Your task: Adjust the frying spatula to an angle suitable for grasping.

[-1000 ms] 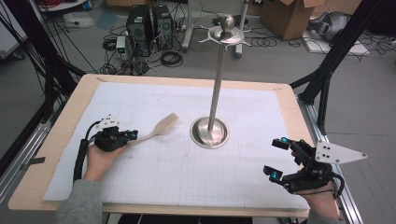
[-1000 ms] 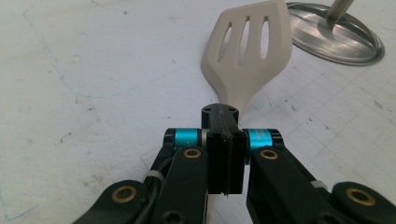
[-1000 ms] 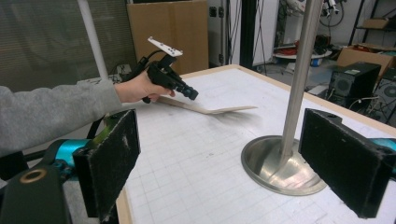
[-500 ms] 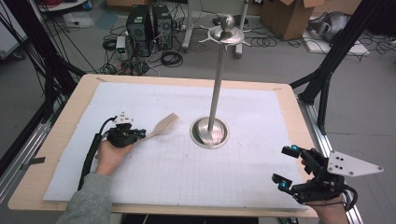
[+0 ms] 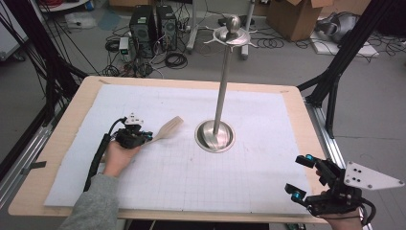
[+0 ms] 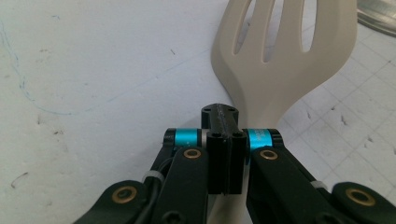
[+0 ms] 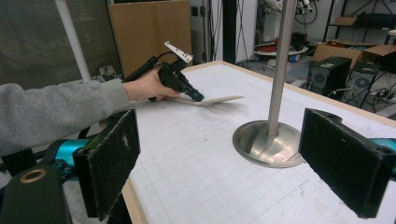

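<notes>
Gripping a cream slotted spatula (image 5: 168, 129) by its handle, the left gripper (image 5: 143, 137) has its jaws clenched tight on it, as the left gripper view shows, with the slotted blade (image 6: 280, 51) fanning out toward 12 o'clock just above the white gridded mat (image 5: 191, 182). In the high view the spatula sits at about 9 o'clock from the steel stand (image 5: 215, 135), its blade tip near the stand's round base but not touching it. The person's left hand (image 5: 117, 155), in a grey sleeve, comes in from 7 o'clock. The right gripper (image 5: 301, 177) hangs at the table's 5 o'clock corner, well apart from the stand, its jaws released and spread wide with nothing between them. From the right gripper view, the stand's pole (image 7: 282, 65) rises between those two black pads (image 7: 112, 158), far beyond them.
</notes>
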Motion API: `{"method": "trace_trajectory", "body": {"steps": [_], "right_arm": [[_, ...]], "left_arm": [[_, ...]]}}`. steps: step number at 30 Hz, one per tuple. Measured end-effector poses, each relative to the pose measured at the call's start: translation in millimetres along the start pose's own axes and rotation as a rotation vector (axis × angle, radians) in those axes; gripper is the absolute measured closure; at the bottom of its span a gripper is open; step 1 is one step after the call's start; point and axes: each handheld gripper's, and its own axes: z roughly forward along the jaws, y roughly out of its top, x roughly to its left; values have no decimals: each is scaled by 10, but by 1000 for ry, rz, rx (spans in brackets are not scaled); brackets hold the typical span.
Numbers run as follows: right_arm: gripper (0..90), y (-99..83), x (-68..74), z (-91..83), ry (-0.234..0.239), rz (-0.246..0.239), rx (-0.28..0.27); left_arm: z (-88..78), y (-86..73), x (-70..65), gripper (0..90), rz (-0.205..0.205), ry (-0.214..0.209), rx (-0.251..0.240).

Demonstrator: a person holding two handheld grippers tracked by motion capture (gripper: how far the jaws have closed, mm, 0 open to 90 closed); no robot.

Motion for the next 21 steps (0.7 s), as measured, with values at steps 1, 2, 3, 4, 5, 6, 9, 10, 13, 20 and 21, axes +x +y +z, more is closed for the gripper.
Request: {"method": "trace_trajectory", "body": {"steps": [1,2,3,4,5,6,9,10,13,20,21], "right_arm": [[117,-3,-1,-1,-1,0,-1],[117,-6,4,-4,0,4,2],[117,-7,4,-3,0,4,2],[116,-8,3,-4,1,0,3],[117,-7,5,-2,1,2,2],[117,-6,4,-2,1,2,2],[116,-8,-7,4,3,-4,0],[117,-10,-6,4,3,3,4],[117,-11,-13,15,4,3,3],[117,-4,-7,36,15,-2,7],[117,-5,-13,40,14,-6,5]], "left_arm": [[5,4,-10,898,7,6,1],[5,3,-11,898,8,5,0],[2,2,-7,898,6,1,2],[2,-1,-7,899,1,-3,-1],[2,-3,-6,899,-2,-7,-3],[-2,-5,-2,899,4,-15,-1],[-17,-6,11,899,-8,-63,-9],[-20,-5,13,899,-12,-70,-12],[-22,0,-8,899,-10,-80,-16],[-3,2,-55,900,-2,-111,-20],[5,2,-67,900,-5,-120,-19]]}}
